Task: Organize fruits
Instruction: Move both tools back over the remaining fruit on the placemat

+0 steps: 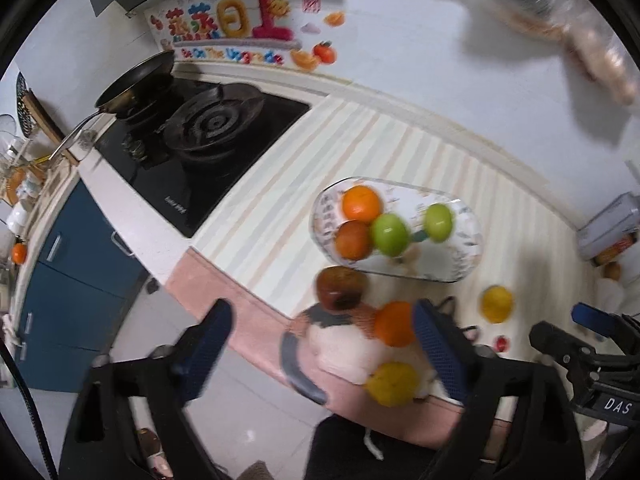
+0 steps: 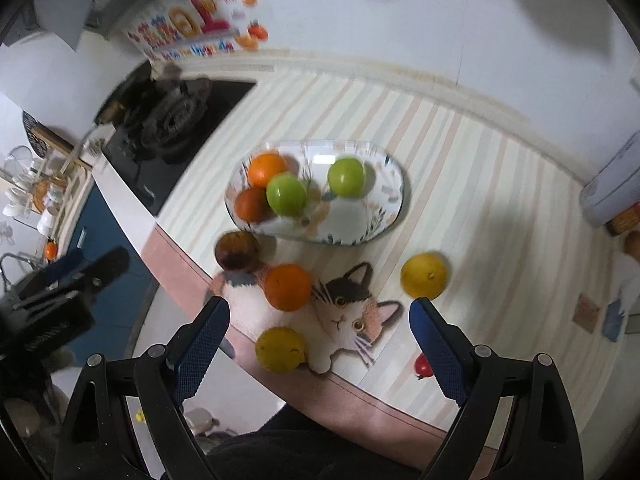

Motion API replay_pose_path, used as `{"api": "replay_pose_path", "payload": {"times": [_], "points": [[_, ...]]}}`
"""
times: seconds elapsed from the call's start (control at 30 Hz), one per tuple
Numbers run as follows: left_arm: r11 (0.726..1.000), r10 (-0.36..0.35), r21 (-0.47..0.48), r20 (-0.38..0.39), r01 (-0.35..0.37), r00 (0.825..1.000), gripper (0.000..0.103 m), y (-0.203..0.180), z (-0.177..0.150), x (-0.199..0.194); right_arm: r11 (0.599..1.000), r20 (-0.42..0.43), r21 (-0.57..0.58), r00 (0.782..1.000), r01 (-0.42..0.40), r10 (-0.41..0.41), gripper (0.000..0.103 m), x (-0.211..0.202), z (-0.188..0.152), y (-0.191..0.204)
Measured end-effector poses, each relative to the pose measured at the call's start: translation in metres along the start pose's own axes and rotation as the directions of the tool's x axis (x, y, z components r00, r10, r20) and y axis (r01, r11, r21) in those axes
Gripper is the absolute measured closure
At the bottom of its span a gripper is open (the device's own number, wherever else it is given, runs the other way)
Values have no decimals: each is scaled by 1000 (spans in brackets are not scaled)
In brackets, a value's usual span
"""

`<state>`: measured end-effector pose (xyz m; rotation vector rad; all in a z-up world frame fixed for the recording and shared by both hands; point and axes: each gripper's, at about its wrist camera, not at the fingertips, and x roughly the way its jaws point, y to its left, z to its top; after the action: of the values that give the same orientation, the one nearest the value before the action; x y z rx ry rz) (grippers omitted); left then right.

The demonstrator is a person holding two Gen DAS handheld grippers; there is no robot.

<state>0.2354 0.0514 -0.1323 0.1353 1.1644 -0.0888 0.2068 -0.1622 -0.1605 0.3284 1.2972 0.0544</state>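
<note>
Two downward fisheye views show a kitchen counter covered with a pale striped cloth [image 2: 460, 184].

At the far left, around ten o'clock in both views, a black gas hob [image 1: 208, 148] is set into the counter, with a dark frying pan [image 1: 136, 80] on its rear burner.

Near the centre of the right wrist view, an oval glass plate [image 2: 360, 232] holds four fruits: an orange [image 2: 267, 169] at its eleven o'clock, a darker orange fruit [image 2: 250, 205] at its nine o'clock, a green apple [image 2: 286, 194] touching both, and a second green apple [image 2: 346, 177] apart at its two o'clock.

Below the plate, just beside its rim at seven o'clock, sits a dark red fruit [image 2: 237, 251]. A cat-shaped mat [image 2: 344, 320] lies at the counter's front edge, with a loose orange [image 2: 288, 287] on it and a yellow fruit [image 2: 280, 350] at its lower left. A second yellow fruit [image 2: 424, 275] lies on the cloth at four o'clock from the plate. A small red fruit [image 2: 423, 366] sits near the counter edge.

The left gripper [image 1: 322, 344] hangs above the front edge with its blue-padded fingers spread wide, nothing pressed between them. The right gripper [image 2: 318, 340] hangs over the mat, fingers likewise wide and empty.
</note>
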Motion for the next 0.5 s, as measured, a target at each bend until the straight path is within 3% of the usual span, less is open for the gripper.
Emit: {"api": "replay_pose_path", "payload": {"times": [0.1, 0.27, 0.5], "points": [[999, 46, -11, -28, -46, 999, 1, 11, -1, 26, 999, -71, 9, 997, -38, 39, 9, 47, 1, 4], [997, 49, -54, -122, -56, 991, 1, 34, -2, 74, 998, -156, 13, 985, -67, 68, 9, 113, 6, 15], [995, 77, -44, -184, -87, 980, 1, 44, 5, 123, 998, -262, 20, 963, -53, 56, 13, 196, 9, 35]]}}
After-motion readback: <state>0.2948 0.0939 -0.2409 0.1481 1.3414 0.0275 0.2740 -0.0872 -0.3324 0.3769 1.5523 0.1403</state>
